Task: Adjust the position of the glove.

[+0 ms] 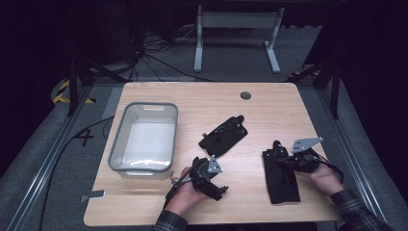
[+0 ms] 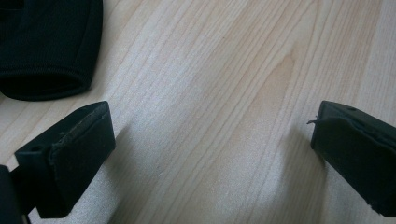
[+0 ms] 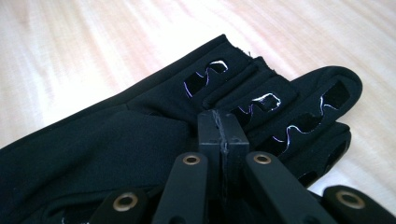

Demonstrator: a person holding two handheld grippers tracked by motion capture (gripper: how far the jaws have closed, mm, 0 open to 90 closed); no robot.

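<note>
At lower right of the high view: right gripper [image 1: 278, 156] lies over the upper end of a black glove [image 1: 280, 175], which lies flat on the table [image 1: 269, 103]. Glove's long axis runs near vertical in frame, cuff toward the bottom edge, fingers toward the top. In the right gripper view the jaws stand pressed together at the glove's finger end; whether fabric is pinched between them cannot be told. Left gripper [image 1: 210, 179], lower centre, jaws spread wide over bare wood, holds nothing. Second glove [image 1: 224, 135] lies diagonally just above it, nearer the left hand. Grey bin [image 1: 144, 137] sits at left, empty.
</note>
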